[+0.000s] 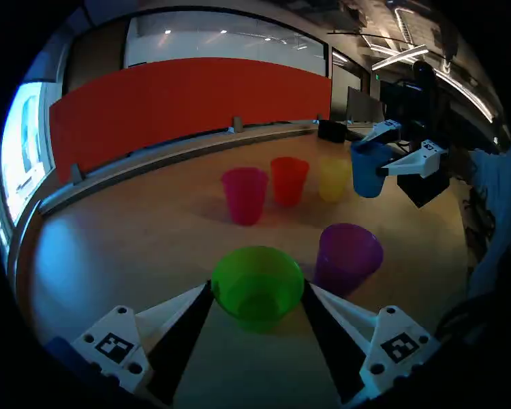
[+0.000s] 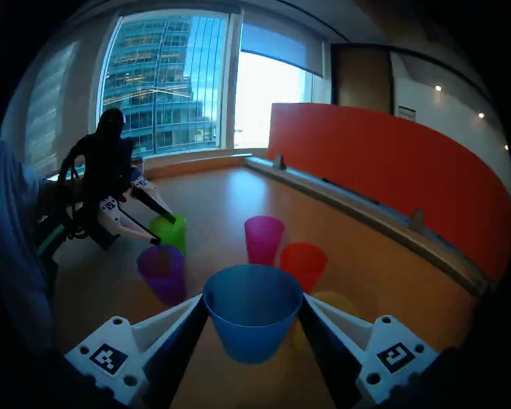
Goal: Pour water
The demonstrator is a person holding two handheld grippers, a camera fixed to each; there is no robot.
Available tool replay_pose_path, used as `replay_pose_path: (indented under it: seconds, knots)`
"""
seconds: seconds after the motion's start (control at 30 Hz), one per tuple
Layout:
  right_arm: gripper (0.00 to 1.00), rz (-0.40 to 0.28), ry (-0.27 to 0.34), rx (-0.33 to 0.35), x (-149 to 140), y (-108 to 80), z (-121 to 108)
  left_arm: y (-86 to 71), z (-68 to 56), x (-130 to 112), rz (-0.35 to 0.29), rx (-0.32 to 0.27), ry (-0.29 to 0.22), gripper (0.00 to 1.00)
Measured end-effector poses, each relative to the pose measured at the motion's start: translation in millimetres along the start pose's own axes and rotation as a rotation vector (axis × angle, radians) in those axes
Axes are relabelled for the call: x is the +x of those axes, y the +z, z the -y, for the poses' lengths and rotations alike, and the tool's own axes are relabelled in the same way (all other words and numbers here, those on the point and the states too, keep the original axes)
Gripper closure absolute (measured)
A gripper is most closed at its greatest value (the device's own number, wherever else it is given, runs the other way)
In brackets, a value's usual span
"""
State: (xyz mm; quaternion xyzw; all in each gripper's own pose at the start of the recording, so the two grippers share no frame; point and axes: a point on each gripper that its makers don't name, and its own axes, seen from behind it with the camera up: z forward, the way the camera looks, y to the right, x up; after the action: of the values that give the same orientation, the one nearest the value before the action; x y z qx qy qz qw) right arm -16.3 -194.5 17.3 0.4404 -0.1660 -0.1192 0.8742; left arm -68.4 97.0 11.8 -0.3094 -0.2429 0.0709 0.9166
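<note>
My left gripper (image 1: 256, 286) is shut on an upright green cup (image 1: 257, 290) low over the wooden table (image 1: 140, 232); whether the cup rests on it I cannot tell. A purple cup (image 1: 347, 255) stands just right of it. My right gripper (image 2: 253, 300) is shut on an upright blue cup (image 2: 253, 320), held above the table. From the left gripper view, that blue cup (image 1: 368, 169) hangs at the far right in the right gripper (image 1: 392, 158). In the right gripper view, the left gripper (image 2: 161, 228) holds the green cup (image 2: 170, 233) beside the purple cup (image 2: 163, 273).
A magenta cup (image 1: 244, 195), an orange-red cup (image 1: 288, 180) and a yellow cup (image 1: 333, 178) stand in a row mid-table. A red partition (image 1: 187, 102) runs along the table's far edge. Tall windows (image 2: 167, 88) lie beyond. A sleeve (image 2: 13, 225) is at the left.
</note>
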Motion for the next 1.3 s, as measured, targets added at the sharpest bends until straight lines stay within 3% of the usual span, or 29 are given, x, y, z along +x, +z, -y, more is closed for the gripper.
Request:
replay_pose_path:
  seconds: [0.07,0.67,1.3]
  knots:
    - [0.08,0.002,0.0,0.0,-1.5,1.0,0.2,-0.4,1.1,-0.1,0.004,0.005,0.003,0.02]
    - [0.08,0.035,0.005,0.01,-26.9,22.1,7.8,-18.9,-0.3,-15.0,0.042,0.016,-0.003,0.01]
    - [0.08,0.08,-0.001,0.016,-52.9,40.9,11.8,-34.1,-1.7,-17.9,0.039,0.028,0.011,0.01]
